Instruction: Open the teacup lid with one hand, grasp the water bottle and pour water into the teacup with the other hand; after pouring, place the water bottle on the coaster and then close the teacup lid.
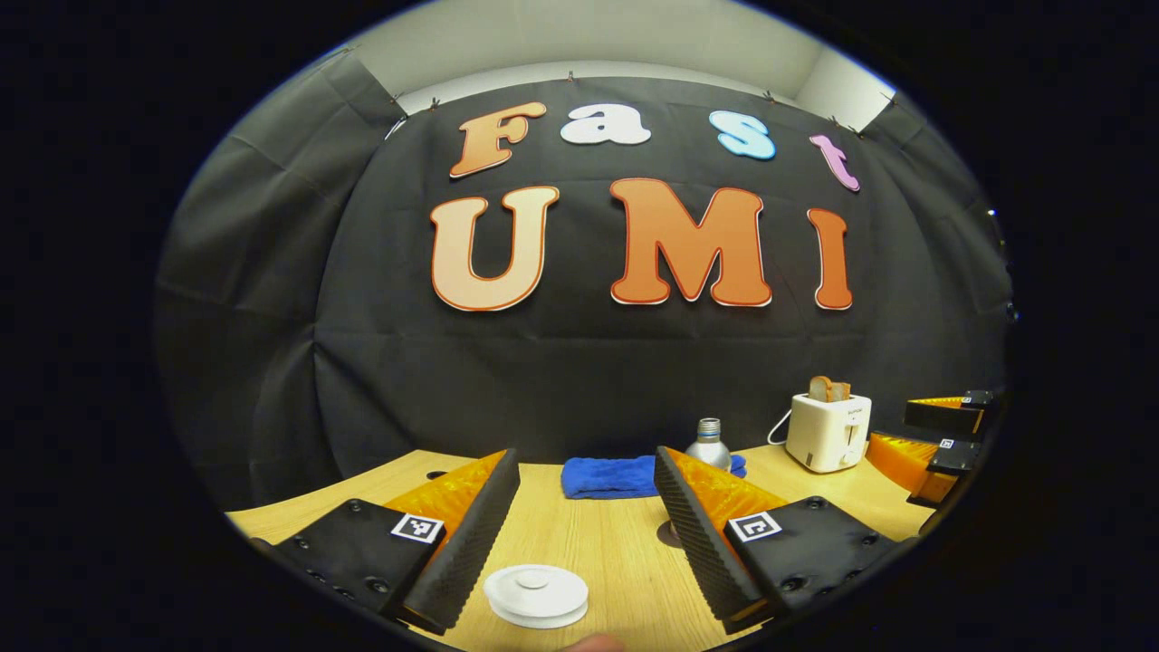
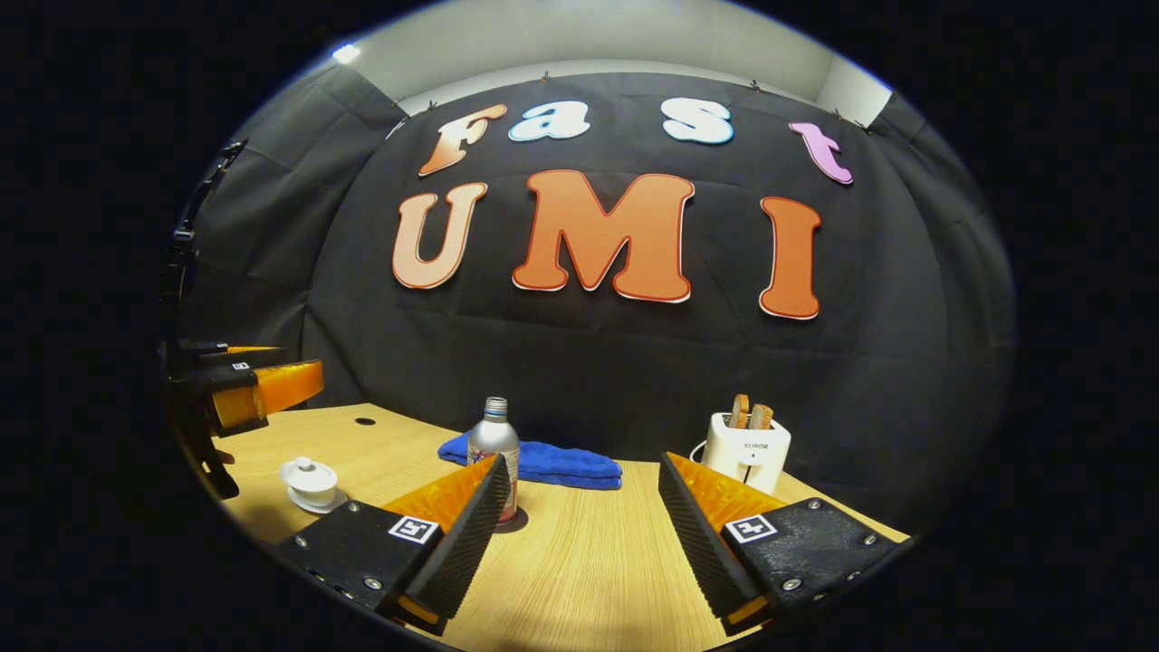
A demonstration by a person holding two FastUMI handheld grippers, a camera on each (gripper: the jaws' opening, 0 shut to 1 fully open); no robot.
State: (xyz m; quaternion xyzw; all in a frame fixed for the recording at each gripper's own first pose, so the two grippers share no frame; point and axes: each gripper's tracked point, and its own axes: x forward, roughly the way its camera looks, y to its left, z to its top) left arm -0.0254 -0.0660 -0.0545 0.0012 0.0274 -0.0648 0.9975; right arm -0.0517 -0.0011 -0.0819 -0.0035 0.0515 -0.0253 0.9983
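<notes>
Teacup [image 2: 309, 479] lidded, beside water bottle [image 2: 494, 451].

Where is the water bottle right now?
In the right gripper view, the water bottle stands upright on the table, just in front of the blue towel, behind that gripper's left finger.

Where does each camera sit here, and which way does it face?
Left gripper view: rides the left tool, low over the table, facing the back wall; open fingers straddle the lidded teacup.
Right gripper view: rides the right tool, facing the same wall; open fingers, water bottle just left of centre.
Shared: bottle, blue towel, toaster, and each sees the other tool at its edge.
</notes>
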